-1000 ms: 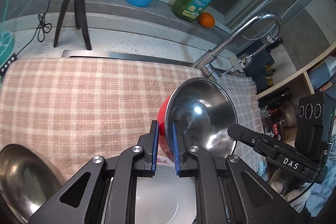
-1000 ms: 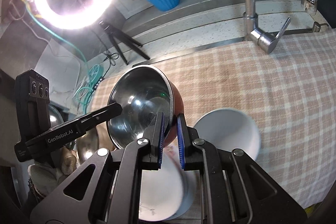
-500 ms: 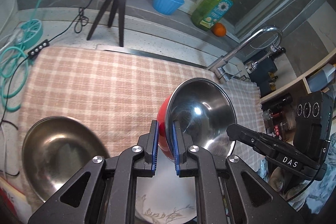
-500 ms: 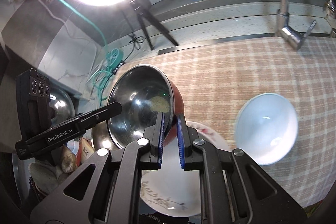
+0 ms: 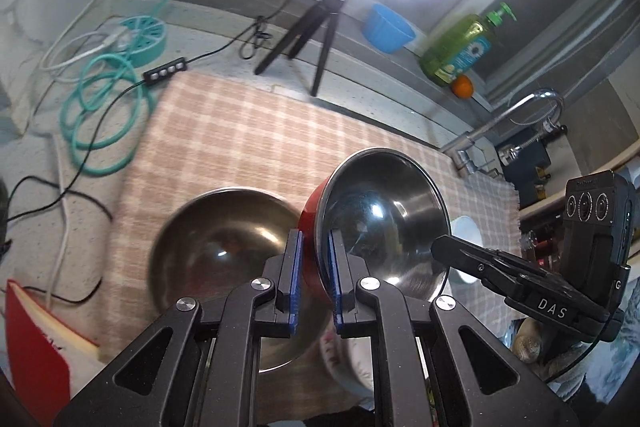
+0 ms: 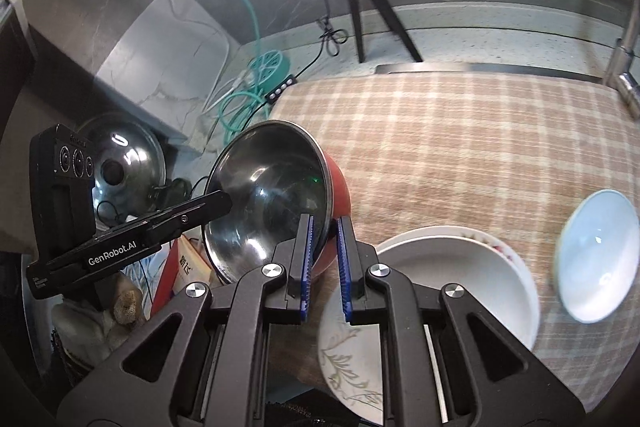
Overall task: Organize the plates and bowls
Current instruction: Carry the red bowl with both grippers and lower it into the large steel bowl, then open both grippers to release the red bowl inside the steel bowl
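Observation:
A steel bowl with a red outside (image 5: 384, 219) (image 6: 272, 195) hangs tilted above the checked cloth (image 5: 240, 147). My left gripper (image 5: 316, 251) is shut on its near rim. My right gripper (image 6: 324, 239) is shut on the opposite rim; its fingertip (image 5: 440, 247) shows inside the bowl in the left wrist view. A larger plain steel bowl (image 5: 224, 239) rests on the cloth just left of and below the held bowl. White plates with a leaf pattern (image 6: 440, 267) lie stacked at the front edge. A white bowl (image 6: 596, 259) (image 5: 466, 235) sits to their right.
A ring light on a black tripod (image 5: 320, 27) stands behind the cloth, with a blue cup (image 5: 386, 27), green soap bottle (image 5: 460, 51) and orange (image 5: 462, 85) on the ledge. The faucet (image 5: 512, 115) is at the right, teal cables (image 5: 104, 115) and a red book (image 5: 36, 347) at the left.
Both grippers have carried the red bowl leftward over the cloth. The plain steel bowl now lies close beside it, and the plates and white bowl have slid to the right.

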The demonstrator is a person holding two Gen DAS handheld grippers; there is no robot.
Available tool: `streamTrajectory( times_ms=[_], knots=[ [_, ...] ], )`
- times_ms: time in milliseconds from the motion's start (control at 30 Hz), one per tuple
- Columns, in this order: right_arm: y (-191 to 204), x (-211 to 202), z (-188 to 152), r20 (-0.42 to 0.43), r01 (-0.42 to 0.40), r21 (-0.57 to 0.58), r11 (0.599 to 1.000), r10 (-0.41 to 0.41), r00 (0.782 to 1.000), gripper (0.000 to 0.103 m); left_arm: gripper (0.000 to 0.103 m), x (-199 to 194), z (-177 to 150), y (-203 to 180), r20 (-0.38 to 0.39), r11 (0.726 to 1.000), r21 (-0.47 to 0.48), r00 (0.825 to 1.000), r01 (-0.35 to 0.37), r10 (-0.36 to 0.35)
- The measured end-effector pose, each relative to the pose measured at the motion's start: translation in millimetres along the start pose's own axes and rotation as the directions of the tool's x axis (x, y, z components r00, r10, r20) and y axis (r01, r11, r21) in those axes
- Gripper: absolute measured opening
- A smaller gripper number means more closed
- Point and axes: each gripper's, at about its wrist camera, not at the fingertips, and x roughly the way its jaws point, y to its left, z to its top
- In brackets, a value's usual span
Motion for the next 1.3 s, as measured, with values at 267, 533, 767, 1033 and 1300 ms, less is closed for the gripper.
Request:
streamTrajectory(
  times_ms=[267, 533, 767, 1033, 1300],
  knots=[
    [24.9, 41.8, -4.9, -0.088, -0.02, -0.041, 0.999, 0.016, 0.996, 0.012, 0.011, -9.5, -12.3, 36.7, 0.0, 0.997, -0.058, 0.998, -0.055, 0.055],
    [27.1, 73.2, -9.1, -0.156, 0.013, -0.06, 0.998, -0.023, 0.988, 0.012, 0.011, 7.1, -21.7, 55.6, -0.037, 0.992, -0.07, 0.994, -0.108, 0.106],
    [31.6, 86.2, -10.8, -0.178, 0.036, -0.083, 0.996, -0.05, 0.983, 0.012, 0.011, 16.8, -28.8, 64.9, -0.054, 0.988, -0.077, 0.99, -0.137, 0.133],
    [37.5, 98.8, -9.7, -0.198, 0.07, -0.125, 0.99, -0.095, 0.976, 0.014, 0.011, 19.0, -27.4, 65.0, -0.066, 0.985, -0.046, 0.984, -0.167, 0.163],
    [36.2, 100.6, -5.9, -0.211, 0.07, -0.104, 0.992, -0.091, 0.973, 0.023, 0.011, 21.4, -25.5, 63.6, -0.081, 0.984, -0.017, 0.981, -0.178, 0.177]
  ],
)
